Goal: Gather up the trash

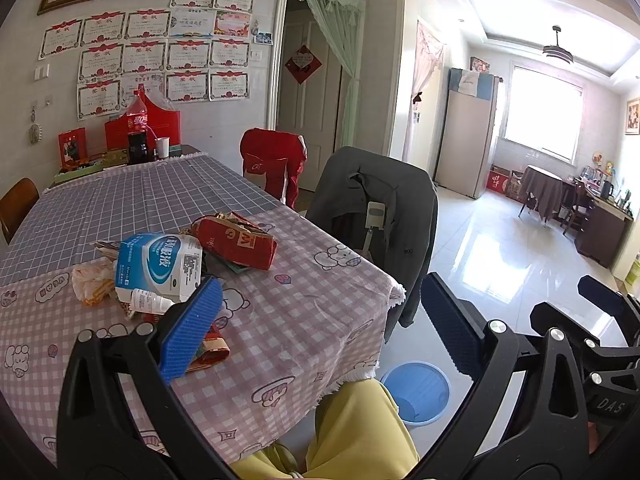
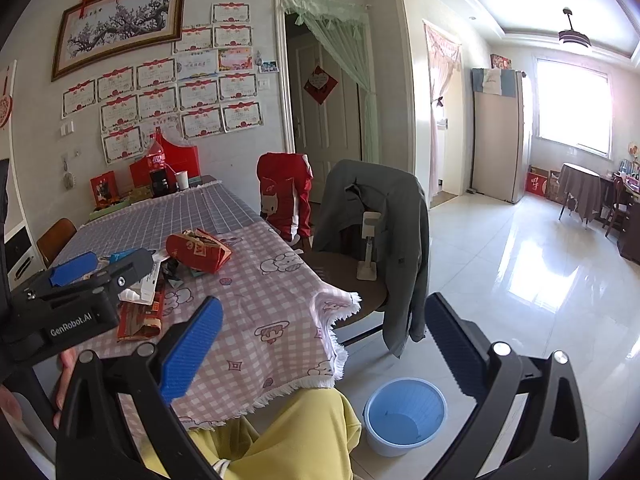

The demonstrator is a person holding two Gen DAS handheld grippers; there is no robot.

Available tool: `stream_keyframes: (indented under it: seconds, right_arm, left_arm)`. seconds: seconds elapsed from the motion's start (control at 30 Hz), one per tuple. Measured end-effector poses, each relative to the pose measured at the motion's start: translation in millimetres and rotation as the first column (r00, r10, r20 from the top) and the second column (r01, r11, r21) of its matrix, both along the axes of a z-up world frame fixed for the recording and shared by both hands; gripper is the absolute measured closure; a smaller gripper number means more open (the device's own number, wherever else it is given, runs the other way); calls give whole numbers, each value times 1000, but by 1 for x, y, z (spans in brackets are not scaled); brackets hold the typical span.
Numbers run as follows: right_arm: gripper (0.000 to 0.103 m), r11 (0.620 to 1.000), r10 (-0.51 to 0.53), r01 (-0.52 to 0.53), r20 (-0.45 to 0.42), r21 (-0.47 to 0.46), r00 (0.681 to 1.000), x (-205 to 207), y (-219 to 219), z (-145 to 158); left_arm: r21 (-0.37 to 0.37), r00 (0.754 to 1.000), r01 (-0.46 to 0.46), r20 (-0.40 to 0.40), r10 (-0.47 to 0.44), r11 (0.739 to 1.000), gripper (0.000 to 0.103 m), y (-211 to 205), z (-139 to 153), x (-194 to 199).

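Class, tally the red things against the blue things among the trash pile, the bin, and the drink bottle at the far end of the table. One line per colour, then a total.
Red: 2 - crumpled red bag, red-labelled cola bottle
Blue: 2 - blue-and-white carton, blue bin on the floor
Total: 4

"GenRobot.AI" on left gripper (image 2: 76, 272)

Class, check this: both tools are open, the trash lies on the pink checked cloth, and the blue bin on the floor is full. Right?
Not quite. The blue bin on the floor is empty, as the right wrist view shows. The rest stands: both tools are open and the trash lies on the pink checked cloth.
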State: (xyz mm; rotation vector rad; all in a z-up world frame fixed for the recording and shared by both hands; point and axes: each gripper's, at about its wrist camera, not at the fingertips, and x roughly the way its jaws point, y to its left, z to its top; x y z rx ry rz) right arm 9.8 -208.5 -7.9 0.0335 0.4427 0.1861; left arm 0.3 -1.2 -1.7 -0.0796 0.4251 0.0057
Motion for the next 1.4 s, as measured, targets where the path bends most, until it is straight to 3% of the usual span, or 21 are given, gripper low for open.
stream_keyframes:
  seconds: [1.4]
  right_arm:
    - [4, 1000, -4, 4, -47, -16, 999, 16, 7, -7]
  left_arm:
    - [-11, 1000, -3, -26, 3, 1000, 6, 7, -6, 9]
